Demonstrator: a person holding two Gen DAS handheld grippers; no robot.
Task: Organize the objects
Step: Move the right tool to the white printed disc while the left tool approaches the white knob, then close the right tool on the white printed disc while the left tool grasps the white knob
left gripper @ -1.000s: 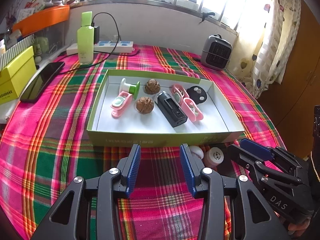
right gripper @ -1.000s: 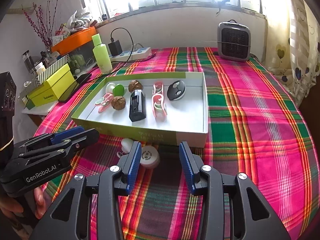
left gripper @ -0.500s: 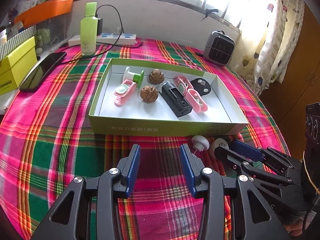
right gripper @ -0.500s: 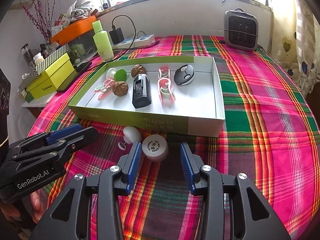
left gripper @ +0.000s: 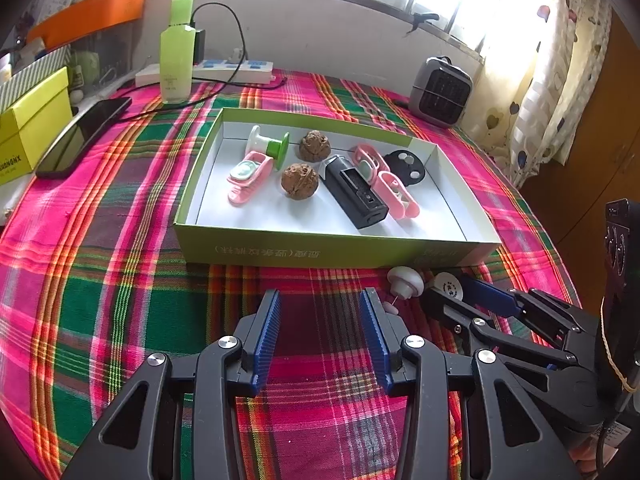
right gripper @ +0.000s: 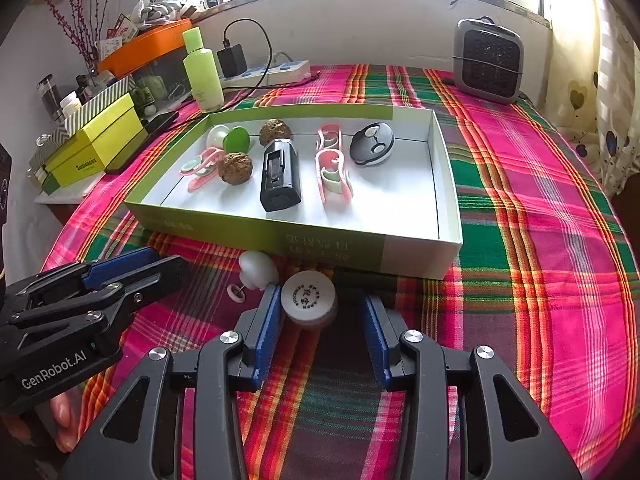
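Note:
A shallow green-and-white box (left gripper: 320, 250) (right gripper: 280, 236) lies on the plaid cloth. It holds two walnuts (left gripper: 300, 181), a black device (left gripper: 354, 192), pink clips, a green-and-white spool and a black round piece. In front of it sit a small white round jar (right gripper: 308, 298) (left gripper: 448, 286) and a white knob with a pin (right gripper: 258, 270) (left gripper: 405, 281). My right gripper (right gripper: 322, 306) is open with the jar between its fingers, close to the left pad and apart from the right one. My left gripper (left gripper: 319, 304) is open over bare cloth, left of the knob.
A green bottle (left gripper: 176, 52), a power strip (left gripper: 224, 72) with a cable, a dark phone (left gripper: 84, 136) and a yellow box (left gripper: 32, 128) stand at the back left. A small grey heater (left gripper: 440, 92) sits at the back right, by the curtain.
Both views have shifted slightly, so the box sits a little higher in each. The jaws, the jar and the knob look unchanged.

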